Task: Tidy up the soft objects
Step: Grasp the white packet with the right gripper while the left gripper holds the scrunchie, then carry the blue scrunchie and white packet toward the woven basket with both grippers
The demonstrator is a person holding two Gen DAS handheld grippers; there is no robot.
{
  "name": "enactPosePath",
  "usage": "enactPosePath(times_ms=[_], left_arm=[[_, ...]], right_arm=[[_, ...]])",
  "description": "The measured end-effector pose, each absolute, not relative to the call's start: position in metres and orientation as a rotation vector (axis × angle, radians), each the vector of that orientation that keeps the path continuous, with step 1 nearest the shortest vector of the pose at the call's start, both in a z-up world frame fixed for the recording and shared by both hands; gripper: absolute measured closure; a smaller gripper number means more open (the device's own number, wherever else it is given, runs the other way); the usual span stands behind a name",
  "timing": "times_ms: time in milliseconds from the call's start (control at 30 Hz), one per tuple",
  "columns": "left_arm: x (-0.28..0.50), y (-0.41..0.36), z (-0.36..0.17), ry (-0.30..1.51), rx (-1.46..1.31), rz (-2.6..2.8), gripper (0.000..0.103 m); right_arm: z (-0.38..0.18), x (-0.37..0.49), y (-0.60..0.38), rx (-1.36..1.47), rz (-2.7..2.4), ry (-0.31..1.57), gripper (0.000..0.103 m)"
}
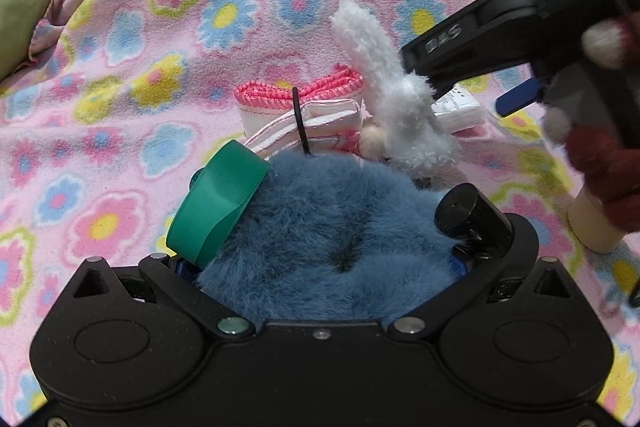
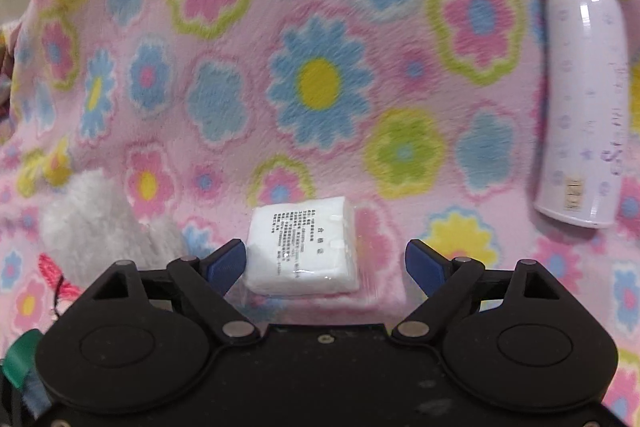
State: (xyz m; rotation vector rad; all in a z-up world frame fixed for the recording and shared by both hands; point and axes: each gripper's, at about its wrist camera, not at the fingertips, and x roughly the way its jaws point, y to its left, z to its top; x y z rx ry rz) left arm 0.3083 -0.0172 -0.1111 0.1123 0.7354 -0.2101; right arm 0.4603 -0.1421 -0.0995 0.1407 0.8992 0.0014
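My left gripper (image 1: pixel 344 203) is shut on a fluffy blue plush (image 1: pixel 332 239) that fills the space between its fingers, one wrapped in green tape (image 1: pixel 218 203). Just beyond it lie a white plush rabbit (image 1: pixel 392 95) and a folded pink-and-white cloth (image 1: pixel 304 107) bound with a black band. My right gripper (image 2: pixel 324 263) is open, its blue fingertips (image 2: pixel 226 261) on either side of a white wrapped tissue pack (image 2: pixel 302 251) on the flowered blanket (image 2: pixel 320 79). The right gripper also shows in the left wrist view (image 1: pixel 516 67), over the rabbit.
A lilac-capped white bottle (image 2: pixel 580 95) lies on the blanket at the right. A green cushion (image 1: pixel 20 23) sits at the far left. The white rabbit's fur (image 2: pixel 92 223) shows at the left of the right wrist view.
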Motion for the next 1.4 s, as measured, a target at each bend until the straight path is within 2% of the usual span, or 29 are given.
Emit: enactPosePath(times_ms=[100, 167, 200, 267, 367, 433, 533, 600, 767, 933, 1133, 1233, 1300, 1333, 1367, 1400], left_arm=[[0.308, -0.017, -0.111, 0.735, 0.113, -0.21, 0.002], [0.308, -0.017, -0.111, 0.735, 0.113, -0.209, 0.002], [0.308, -0.017, -0.111, 0.735, 0.113, -0.209, 0.002], [0.307, -0.017, -0.111, 0.734, 0.113, -0.209, 0.002], [0.307, -0.018, -0.112, 0.731, 0.115, -0.208, 0.003], [0.306, -0.016, -0.112, 0.725, 0.106, -0.212, 0.005], [0.303, -0.015, -0.11, 0.71, 0.096, -0.205, 0.013], [0.301, -0.013, -0.109, 0.704, 0.084, -0.21, 0.03], [0.292, -0.011, -0.103, 0.729, 0.104, -0.24, 0.047], [0.275, -0.007, -0.092, 0.76, 0.125, -0.246, 0.047], [0.273, 0.011, -0.088, 0.86, 0.016, -0.283, 0.047], [0.272, 0.012, -0.089, 0.861, 0.033, -0.256, 0.038], [0.269, 0.013, -0.088, 0.848, 0.055, -0.233, 0.023], [0.268, 0.012, -0.087, 0.838, 0.068, -0.226, 0.017], [0.266, 0.012, -0.085, 0.822, 0.08, -0.22, 0.01], [0.265, 0.012, -0.084, 0.803, 0.092, -0.214, 0.007]], right_arm=[[-0.106, 0.465, -0.138, 0.152, 0.0, 0.896, 0.018], [-0.107, 0.466, -0.138, 0.167, 0.022, 0.904, 0.036], [-0.106, 0.466, -0.138, 0.174, 0.044, 0.909, 0.041], [-0.104, 0.463, -0.136, 0.172, 0.075, 0.908, 0.06], [-0.1, 0.458, -0.138, 0.177, 0.085, 0.908, 0.076], [-0.092, 0.445, -0.144, 0.187, 0.076, 0.892, 0.08], [-0.079, 0.426, -0.153, 0.193, 0.076, 0.865, 0.08], [-0.07, 0.412, -0.16, 0.201, 0.077, 0.843, 0.08], [-0.046, 0.369, -0.184, 0.235, 0.084, 0.799, 0.08], [-0.035, 0.319, -0.195, 0.272, 0.133, 0.792, 0.08], [-0.059, 0.291, -0.182, 0.317, 0.267, 0.921, 0.08], [-0.073, 0.288, -0.178, 0.31, 0.248, 0.967, 0.077], [-0.08, 0.288, -0.18, 0.295, 0.211, 0.969, 0.077], [-0.082, 0.286, -0.18, 0.272, 0.184, 0.956, 0.071], [-0.082, 0.284, -0.18, 0.24, 0.159, 0.939, 0.06], [-0.081, 0.281, -0.179, 0.201, 0.138, 0.917, 0.055]])
